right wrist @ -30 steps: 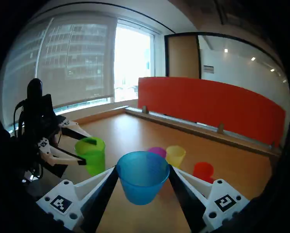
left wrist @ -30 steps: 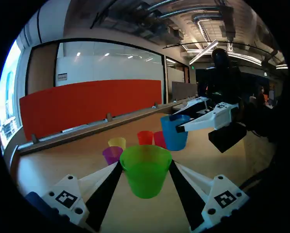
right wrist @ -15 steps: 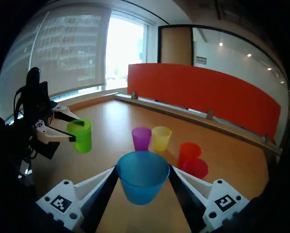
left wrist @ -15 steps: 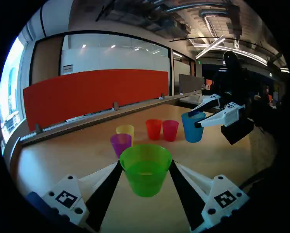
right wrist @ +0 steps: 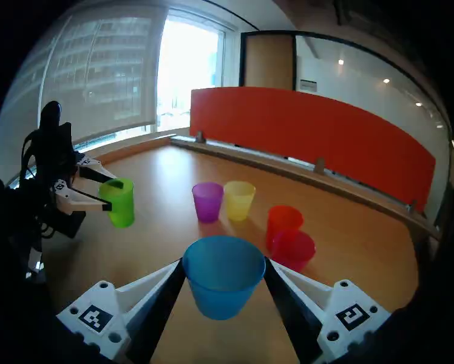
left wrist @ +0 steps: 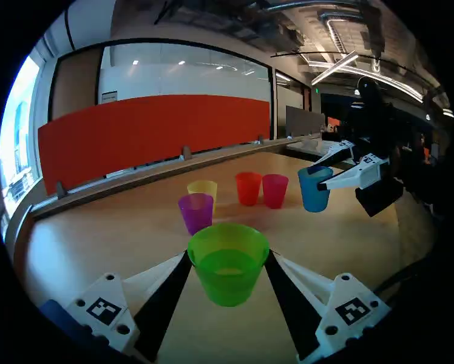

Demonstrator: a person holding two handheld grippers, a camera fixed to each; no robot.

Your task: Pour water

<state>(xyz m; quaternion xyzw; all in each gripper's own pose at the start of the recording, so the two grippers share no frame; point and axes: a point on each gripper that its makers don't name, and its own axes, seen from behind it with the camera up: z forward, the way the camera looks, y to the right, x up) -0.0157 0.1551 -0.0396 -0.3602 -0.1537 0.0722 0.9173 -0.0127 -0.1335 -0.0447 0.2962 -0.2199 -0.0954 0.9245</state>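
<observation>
Held cups have been moved apart. The green cup is pinched by the left gripper, the blue cup by the right gripper, likely kept upright against spills.

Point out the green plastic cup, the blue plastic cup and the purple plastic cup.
green plastic cup (left wrist: 228,276), left gripper view, front wall.
blue plastic cup (right wrist: 223,288), right gripper view, front wall.
purple plastic cup (left wrist: 196,213), left gripper view, front wall.

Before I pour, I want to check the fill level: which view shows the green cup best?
The left gripper view: the green cup is held close in the left gripper, rim and inside visible. The right gripper view shows it far off, side-on.
</observation>
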